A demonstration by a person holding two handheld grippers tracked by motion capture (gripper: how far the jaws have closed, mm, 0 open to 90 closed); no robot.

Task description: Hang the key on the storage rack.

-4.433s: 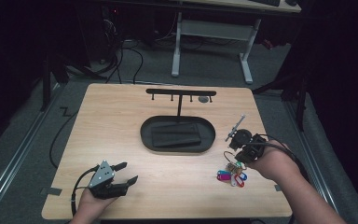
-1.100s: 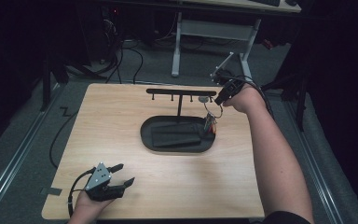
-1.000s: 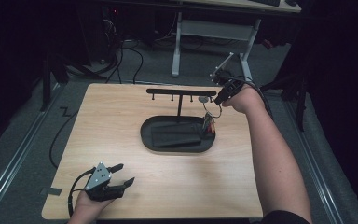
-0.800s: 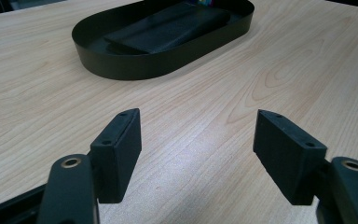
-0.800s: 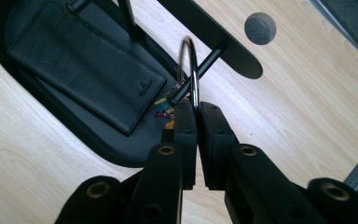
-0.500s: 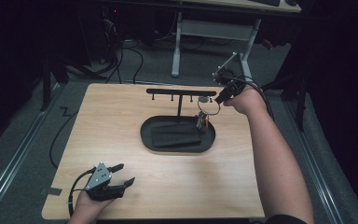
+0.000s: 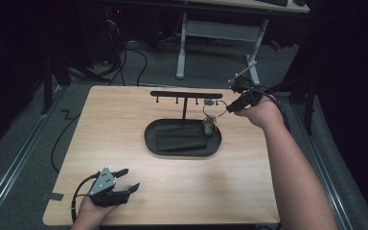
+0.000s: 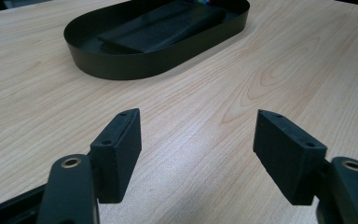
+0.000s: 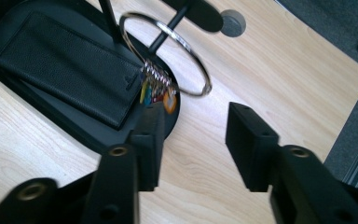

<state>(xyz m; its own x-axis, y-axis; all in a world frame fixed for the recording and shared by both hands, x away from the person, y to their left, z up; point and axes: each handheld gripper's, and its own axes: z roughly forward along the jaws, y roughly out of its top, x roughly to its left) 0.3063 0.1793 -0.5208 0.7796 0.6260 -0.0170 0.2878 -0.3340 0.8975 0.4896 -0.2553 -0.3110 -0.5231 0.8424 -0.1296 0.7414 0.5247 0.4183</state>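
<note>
wallet [image 9: 70, 70] in tray [image 7: 153, 143] under key ring [image 9: 168, 51]

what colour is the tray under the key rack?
Black: the oval tray is matte black, as is the wallet lying in it. Clearest in the left gripper view.

A pale wooden table [image 7: 124, 139] with wavy grain carried a matte black oval tray [image 7: 153, 143] and a black textured leather wallet [image 9: 70, 70]. The shiny silver key ring [image 9: 168, 51] bore yellow, teal, red and orange tags [image 9: 156, 93]. Both grippers' jaws were black.

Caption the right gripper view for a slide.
Open right claw beside the key ring hanging from the rack's peg.
</note>
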